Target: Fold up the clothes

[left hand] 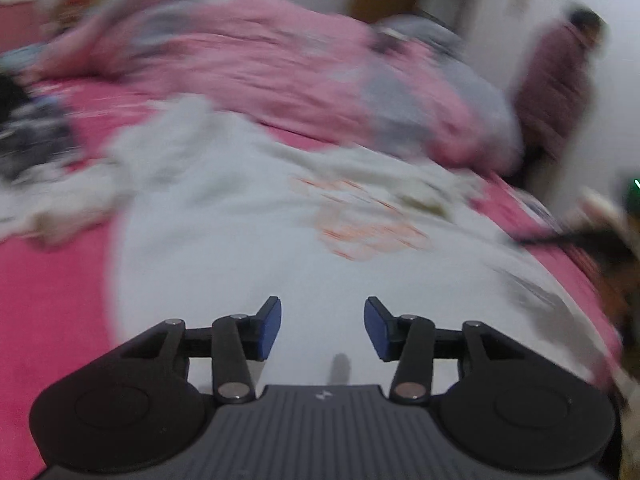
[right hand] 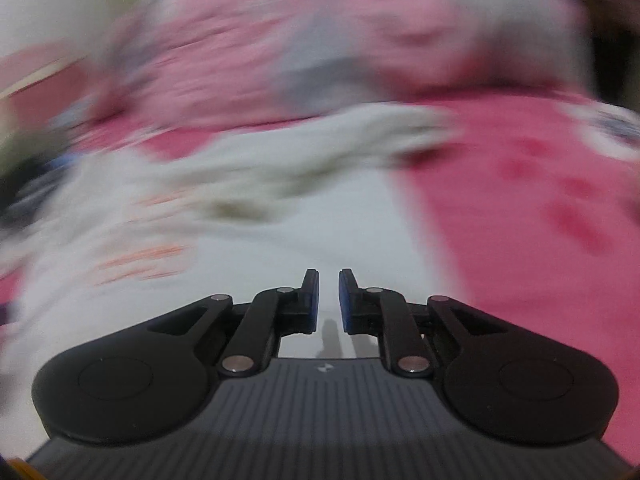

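A white garment (left hand: pixel 248 248) with an orange print (left hand: pixel 360 220) lies spread on a pink bedsheet (left hand: pixel 52 300), its far end bunched up. My left gripper (left hand: pixel 322 308) hovers over the garment's near part, open, with nothing between its blue pads. In the right wrist view the same white garment (right hand: pixel 248 240) fills the left and centre. My right gripper (right hand: pixel 329 280) sits above it close to its right edge, its fingers only narrowly apart with nothing between them. Both views are heavily motion-blurred.
A pink and grey quilt (left hand: pixel 260 60) is heaped across the far side of the bed (right hand: pixel 520 220). Dark clothing (left hand: pixel 28 136) lies at the far left. A person (left hand: pixel 560 80) stands beyond the bed on the right. A dark blurred shape (left hand: pixel 592 240) shows at the right edge.
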### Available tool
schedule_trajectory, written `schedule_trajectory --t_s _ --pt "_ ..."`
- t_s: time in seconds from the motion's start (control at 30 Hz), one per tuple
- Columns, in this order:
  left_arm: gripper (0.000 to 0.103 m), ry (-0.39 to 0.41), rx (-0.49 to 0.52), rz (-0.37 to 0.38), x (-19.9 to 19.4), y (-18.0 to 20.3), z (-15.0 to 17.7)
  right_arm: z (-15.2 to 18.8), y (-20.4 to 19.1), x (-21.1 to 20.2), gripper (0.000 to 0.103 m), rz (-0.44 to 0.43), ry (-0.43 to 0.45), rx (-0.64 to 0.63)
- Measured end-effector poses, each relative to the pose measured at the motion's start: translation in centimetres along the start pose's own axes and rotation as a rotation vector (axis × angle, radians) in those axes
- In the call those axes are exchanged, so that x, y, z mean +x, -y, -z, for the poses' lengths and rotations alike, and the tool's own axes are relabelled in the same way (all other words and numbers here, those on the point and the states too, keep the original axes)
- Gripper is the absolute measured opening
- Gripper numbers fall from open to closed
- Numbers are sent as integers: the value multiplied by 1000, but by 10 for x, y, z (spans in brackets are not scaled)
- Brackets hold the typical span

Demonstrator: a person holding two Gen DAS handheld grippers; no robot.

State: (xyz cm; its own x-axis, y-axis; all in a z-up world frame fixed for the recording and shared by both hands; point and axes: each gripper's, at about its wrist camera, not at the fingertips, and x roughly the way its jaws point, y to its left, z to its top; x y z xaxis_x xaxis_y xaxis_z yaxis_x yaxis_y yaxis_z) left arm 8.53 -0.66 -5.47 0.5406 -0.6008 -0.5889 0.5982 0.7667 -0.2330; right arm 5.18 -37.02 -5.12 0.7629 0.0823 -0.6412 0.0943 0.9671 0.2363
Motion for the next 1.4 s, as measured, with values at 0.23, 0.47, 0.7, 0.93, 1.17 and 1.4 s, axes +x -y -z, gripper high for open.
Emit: schedule_trajectory --t_s 0.23,0.47,0.7,0.93,1.17,1.4 --pt "47 -30 152 -2 21 32 35 -35 -69 126 7 -121 -174 -113" --pt "55 40 158 62 20 24 50 -71 -120 122 13 -167 -142 -198" --pt "56 69 163 105 21 22 55 -67 -211 177 13 -358 -252 -366" --pt "56 75 161 123 22 22 56 -93 -272 247 13 -352 -271 -373" --pt "57 76 183 120 25 25 56 -71 -281 194 15 -587 -459 -507" --pt "57 81 183 129 27 25 57 -65 -343 254 12 -566 -339 -484"
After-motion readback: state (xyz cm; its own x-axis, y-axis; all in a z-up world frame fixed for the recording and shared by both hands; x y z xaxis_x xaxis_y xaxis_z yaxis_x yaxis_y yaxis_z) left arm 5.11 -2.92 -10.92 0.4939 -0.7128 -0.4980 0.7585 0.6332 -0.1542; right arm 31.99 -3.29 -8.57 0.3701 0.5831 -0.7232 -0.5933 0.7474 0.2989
